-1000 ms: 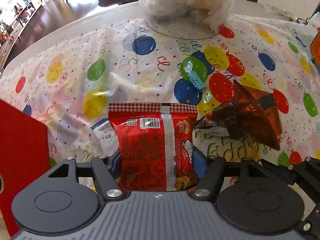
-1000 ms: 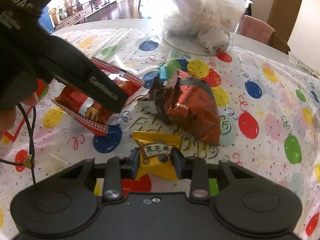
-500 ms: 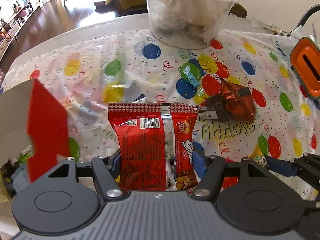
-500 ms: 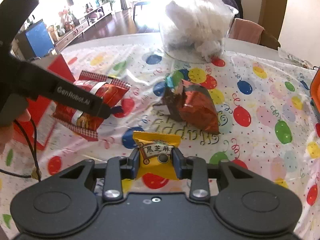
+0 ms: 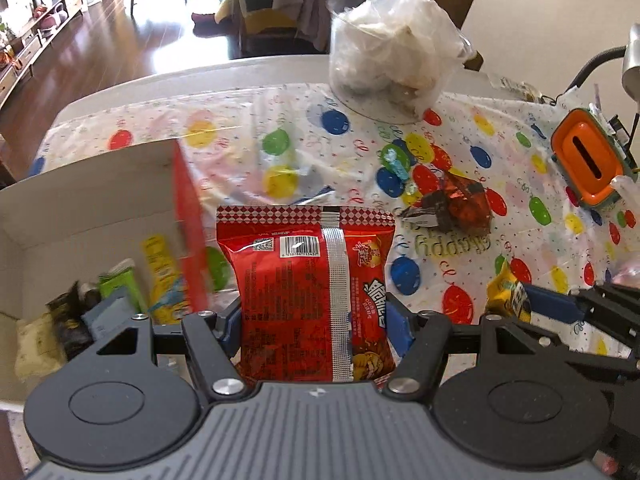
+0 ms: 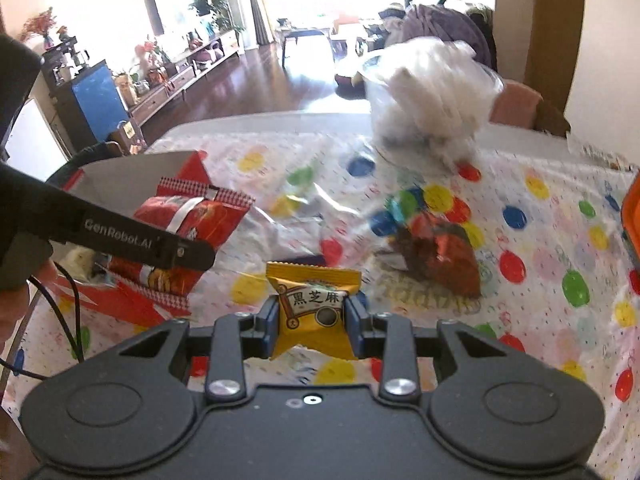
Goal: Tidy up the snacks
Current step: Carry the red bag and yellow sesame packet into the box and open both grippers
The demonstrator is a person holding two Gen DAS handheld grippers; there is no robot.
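Observation:
My left gripper (image 5: 316,320) is shut on a red snack packet (image 5: 308,280) and holds it in the air beside the red-sided cardboard box (image 5: 80,184) at the left, which holds several snacks. The packet also shows in the right wrist view (image 6: 188,232). My right gripper (image 6: 314,316) is shut on a small yellow sesame snack pack (image 6: 312,304), held above the tablecloth; it also shows in the left wrist view (image 5: 506,290). A dark red foil bag (image 5: 456,204) and a blue-green candy (image 5: 396,160) lie on the balloon tablecloth.
A clear plastic tub (image 5: 384,60) stuffed with white bags stands at the table's far edge. An orange box (image 5: 588,160) sits at the far right. A chair with clothes (image 5: 288,0) is behind the table.
Both grippers have risen and pulled back with their snacks. The left one has moved left, so the open box and its contents have come into view.

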